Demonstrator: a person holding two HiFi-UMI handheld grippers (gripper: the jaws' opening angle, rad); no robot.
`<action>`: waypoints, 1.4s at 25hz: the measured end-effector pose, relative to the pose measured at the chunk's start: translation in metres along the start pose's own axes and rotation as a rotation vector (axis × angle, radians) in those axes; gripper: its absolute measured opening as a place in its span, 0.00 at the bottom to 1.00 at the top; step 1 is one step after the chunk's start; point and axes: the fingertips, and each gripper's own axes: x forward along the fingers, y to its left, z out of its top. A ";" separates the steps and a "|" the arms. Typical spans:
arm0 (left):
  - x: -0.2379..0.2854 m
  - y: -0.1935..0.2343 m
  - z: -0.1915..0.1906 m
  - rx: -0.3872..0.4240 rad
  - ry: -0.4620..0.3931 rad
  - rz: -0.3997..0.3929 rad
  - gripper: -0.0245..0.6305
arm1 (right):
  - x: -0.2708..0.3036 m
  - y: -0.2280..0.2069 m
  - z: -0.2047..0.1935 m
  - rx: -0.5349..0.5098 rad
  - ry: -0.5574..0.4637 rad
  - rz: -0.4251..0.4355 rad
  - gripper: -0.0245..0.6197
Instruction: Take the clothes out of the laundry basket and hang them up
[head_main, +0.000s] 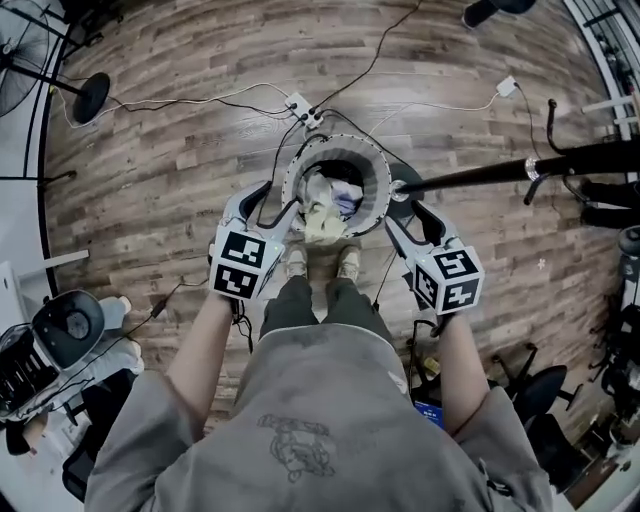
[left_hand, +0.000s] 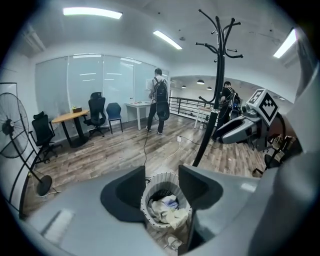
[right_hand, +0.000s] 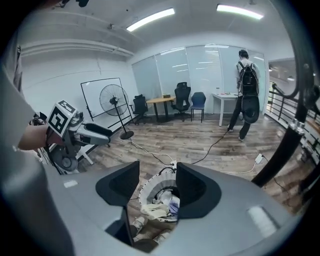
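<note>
A round white laundry basket (head_main: 300, 160) stands on the wood floor just ahead of my feet. It holds crumpled white, cream and bluish clothes (head_main: 335, 195), and a cream piece (head_main: 320, 224) droops over the near rim. My left gripper (head_main: 275, 203) hovers at the basket's left rim and my right gripper (head_main: 398, 206) at its right rim. Both are open with nothing between their jaws. The left gripper (left_hand: 161, 176) frames the basket (left_hand: 150, 187) from above, and so does the right gripper (right_hand: 157, 172) with the basket (right_hand: 147, 192). A black coat stand (left_hand: 217, 75) rises to the right of the basket.
Cables and a power strip (head_main: 300, 104) lie behind the basket. A fan base (head_main: 90, 97) is at the far left and office chairs (head_main: 540, 392) at the lower right. A person with a backpack (left_hand: 159, 100) stands far off by a desk. A pedestal fan (right_hand: 114, 97) stands near a whiteboard.
</note>
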 end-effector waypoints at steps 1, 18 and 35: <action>0.008 0.002 -0.003 -0.002 0.008 0.001 0.35 | 0.009 -0.003 -0.003 -0.011 0.016 0.004 0.44; 0.159 0.001 -0.112 -0.005 0.142 -0.122 0.35 | 0.192 -0.060 -0.127 -0.067 0.233 -0.015 0.46; 0.315 -0.024 -0.311 -0.112 0.412 -0.246 0.37 | 0.340 -0.061 -0.301 -0.115 0.478 0.125 0.46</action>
